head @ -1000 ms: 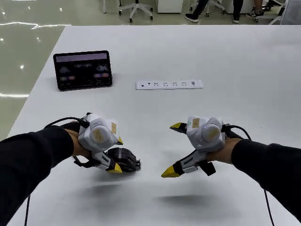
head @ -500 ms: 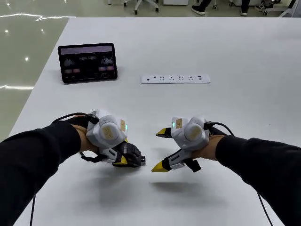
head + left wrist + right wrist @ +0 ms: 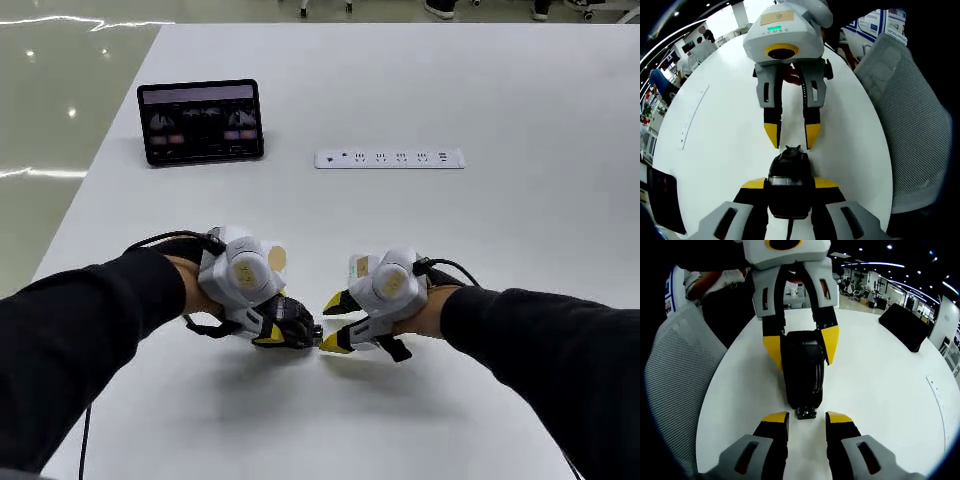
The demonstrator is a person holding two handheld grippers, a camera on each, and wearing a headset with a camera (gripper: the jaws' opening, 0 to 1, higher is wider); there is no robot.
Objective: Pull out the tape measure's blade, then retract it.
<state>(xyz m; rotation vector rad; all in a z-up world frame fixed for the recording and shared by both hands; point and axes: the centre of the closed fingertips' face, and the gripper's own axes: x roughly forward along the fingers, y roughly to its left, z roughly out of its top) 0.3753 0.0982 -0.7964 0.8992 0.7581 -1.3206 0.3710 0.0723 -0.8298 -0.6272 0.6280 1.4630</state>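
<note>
A black tape measure (image 3: 293, 320) lies on the white table (image 3: 480, 90), held between the yellow-tipped jaws of my left gripper (image 3: 276, 318), which is shut on its case (image 3: 789, 182). The blade's end hook (image 3: 806, 413) pokes out of the case front (image 3: 802, 370) toward my right gripper (image 3: 334, 322). In the right gripper view the right gripper (image 3: 807, 418) is open, one fingertip on each side of the hook with small gaps showing. In the left gripper view the right gripper (image 3: 792, 136) faces the case nose from above. No length of blade is drawn out.
A dark tablet (image 3: 202, 122) stands at the back left of the table, and a white power strip (image 3: 390, 159) lies at the back centre. The table's left edge drops to a glossy floor (image 3: 60, 90). A grey mesh chair (image 3: 905, 100) sits close behind.
My right gripper has moved left up to the tape measure's front, and its jaws have narrowed around the hook. The left gripper has kept hold of the case.
</note>
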